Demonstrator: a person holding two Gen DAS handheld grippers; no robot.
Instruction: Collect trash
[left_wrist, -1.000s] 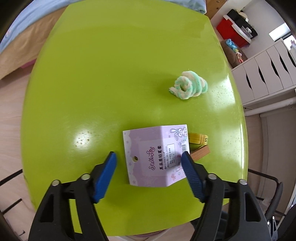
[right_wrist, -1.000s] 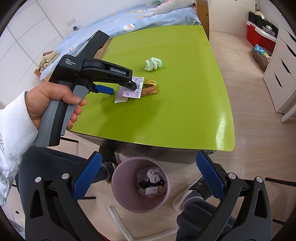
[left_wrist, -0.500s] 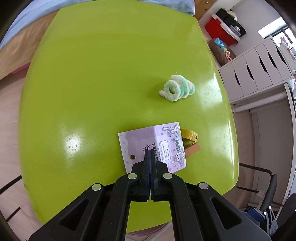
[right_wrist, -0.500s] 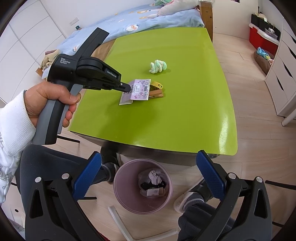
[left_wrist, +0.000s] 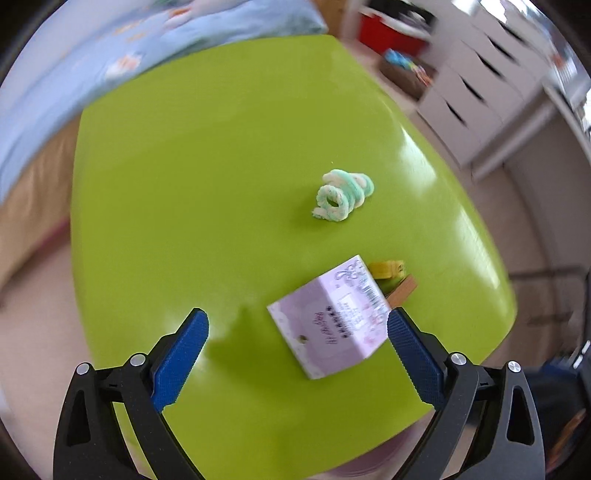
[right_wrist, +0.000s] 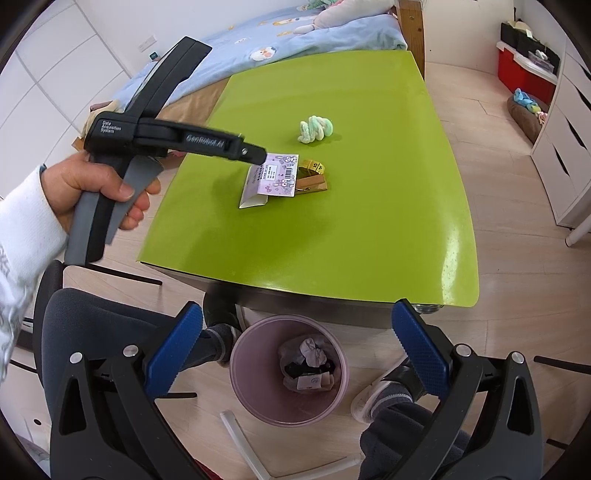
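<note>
The folded purple card (left_wrist: 334, 317) lies on the green worktop (left_wrist: 207, 192), near its front edge, one half raised like a tent. Just behind the card, touching its far corner, sit a yellow tape measure (left_wrist: 386, 268) and a small wooden piece (left_wrist: 404, 290). Farther back from the card, well apart, rests a coiled green-and-white fuzzy twist (left_wrist: 341, 199).

The left tongs (left_wrist: 297, 341) hang over the card with their blue pads spread wide and nothing between them; the card sits close to the right-hand pad. In the right wrist view, a hand (right_wrist: 96, 188) grips the handle of these tongs, whose tip reaches the card's near side.

The right tongs (right_wrist: 297, 350) are also spread wide and empty, held off the worktop above the floor. Below the worktop's front edge, nearer than the card, stands a pink bin (right_wrist: 258, 398) with crumpled scraps inside.
</note>
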